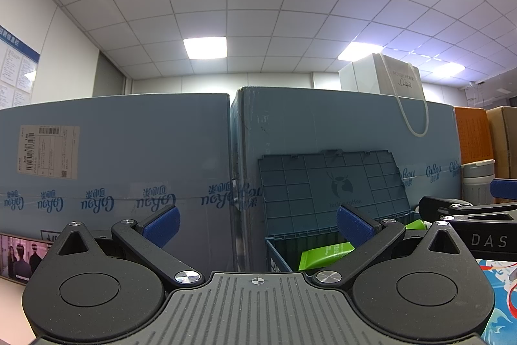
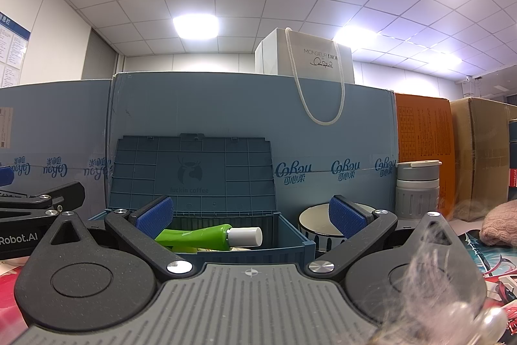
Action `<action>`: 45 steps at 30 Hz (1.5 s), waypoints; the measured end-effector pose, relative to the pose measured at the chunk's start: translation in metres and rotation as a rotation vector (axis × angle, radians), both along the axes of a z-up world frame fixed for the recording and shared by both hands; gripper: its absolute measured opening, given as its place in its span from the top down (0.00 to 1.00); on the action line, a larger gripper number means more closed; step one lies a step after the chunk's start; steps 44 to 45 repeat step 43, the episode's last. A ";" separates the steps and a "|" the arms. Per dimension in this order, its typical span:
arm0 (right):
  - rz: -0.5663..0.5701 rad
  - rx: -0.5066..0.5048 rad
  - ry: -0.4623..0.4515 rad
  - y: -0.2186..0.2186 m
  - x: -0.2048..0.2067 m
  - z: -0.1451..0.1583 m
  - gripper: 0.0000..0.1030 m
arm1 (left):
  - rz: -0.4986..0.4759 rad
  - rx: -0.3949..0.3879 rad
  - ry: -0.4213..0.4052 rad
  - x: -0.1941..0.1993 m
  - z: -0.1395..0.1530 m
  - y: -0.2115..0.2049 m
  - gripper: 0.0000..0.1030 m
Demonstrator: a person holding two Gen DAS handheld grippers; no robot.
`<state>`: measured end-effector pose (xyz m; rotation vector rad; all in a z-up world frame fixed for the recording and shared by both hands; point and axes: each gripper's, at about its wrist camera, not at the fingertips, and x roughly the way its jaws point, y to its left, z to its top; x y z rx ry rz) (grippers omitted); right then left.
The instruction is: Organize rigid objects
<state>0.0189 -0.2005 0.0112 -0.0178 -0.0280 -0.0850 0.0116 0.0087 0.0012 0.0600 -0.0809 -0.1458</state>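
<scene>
Against a wall of blue cartons (image 2: pixel 226 105), the open blue storage box (image 2: pixel 194 170) holds a green tube (image 2: pixel 197 235) lying inside, while the left gripper (image 1: pixel 257 223) and right gripper (image 2: pixel 250 215) both hover with fingers wide and empty.

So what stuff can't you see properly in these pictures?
- Blue storage box: its bottom is hidden by its front wall and the right gripper in the right wrist view.
- Green tube: mostly hidden by the box wall and the left gripper in the left wrist view.
- Striped bowl: its inside is hidden by its rim and a finger.
- Wall notices: print too small.
</scene>
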 end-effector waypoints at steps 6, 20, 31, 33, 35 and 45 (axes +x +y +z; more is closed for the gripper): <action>0.000 -0.001 0.000 0.000 0.000 0.000 0.00 | 0.000 0.000 0.000 0.000 0.000 0.000 0.00; 0.000 0.000 0.001 0.000 0.000 0.001 0.00 | 0.005 -0.012 0.018 0.003 0.000 0.002 0.00; 0.000 0.001 -0.001 -0.001 0.000 0.001 0.00 | 0.009 -0.037 0.045 0.007 0.000 0.007 0.00; 0.000 0.002 -0.001 0.000 0.000 0.001 0.00 | 0.015 -0.041 0.047 0.007 0.000 0.007 0.00; -0.004 0.000 0.000 -0.001 0.000 0.001 0.00 | 0.019 -0.043 0.046 0.007 0.000 0.008 0.00; -0.021 0.001 0.000 -0.001 0.000 0.001 0.00 | 0.028 -0.050 0.049 0.008 0.000 0.008 0.00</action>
